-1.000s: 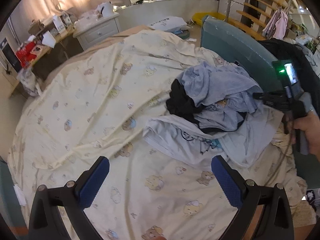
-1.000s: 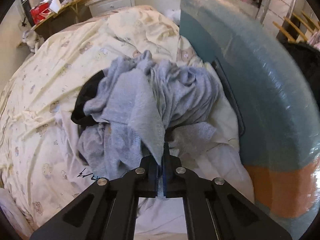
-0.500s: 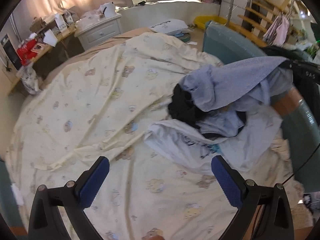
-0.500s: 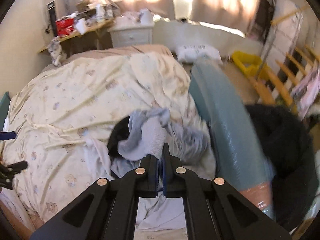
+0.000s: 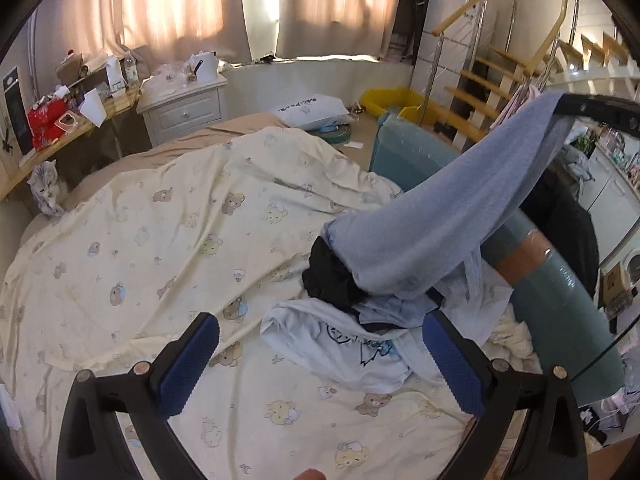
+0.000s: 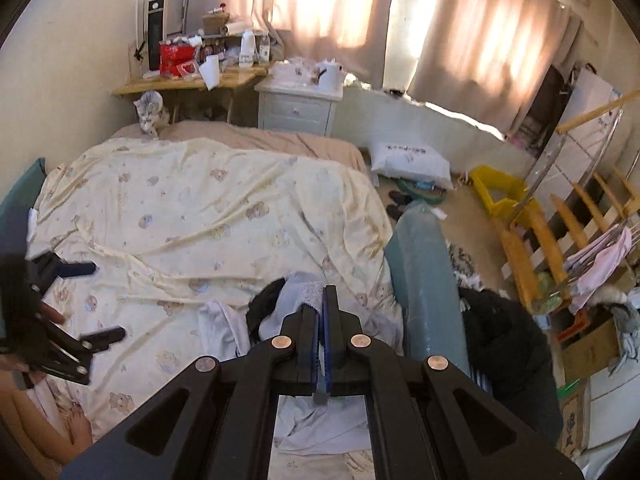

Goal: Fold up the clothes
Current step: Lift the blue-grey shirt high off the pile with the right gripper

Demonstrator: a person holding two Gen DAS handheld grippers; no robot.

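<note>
My right gripper [image 6: 323,312] is clamped on a corner of the grey-blue garment [image 5: 440,216], its two fingers pressed together with the cloth pinched between them; through the left camera I see that garment stretched taut from the gripper at upper right down to the clothes pile [image 5: 360,320], its lower end draped over a black item [image 5: 328,280]. My left gripper [image 5: 320,364] hangs above the bed with its blue-padded fingers [image 5: 188,364] spread wide and nothing between them, the pile just beyond its right finger. A white printed shirt [image 5: 340,348] lies at the front of the pile, on the cream bedspread [image 5: 160,240] patterned with little bears. A teal footboard [image 6: 428,280] runs along the bed's right side. Farther back I see a cat [image 6: 150,110] at the head of the bed, a white nightstand [image 6: 298,106], a cluttered wooden desk [image 6: 180,84], sunlit curtains [image 6: 328,4] and a wooden staircase [image 5: 480,80].
</note>
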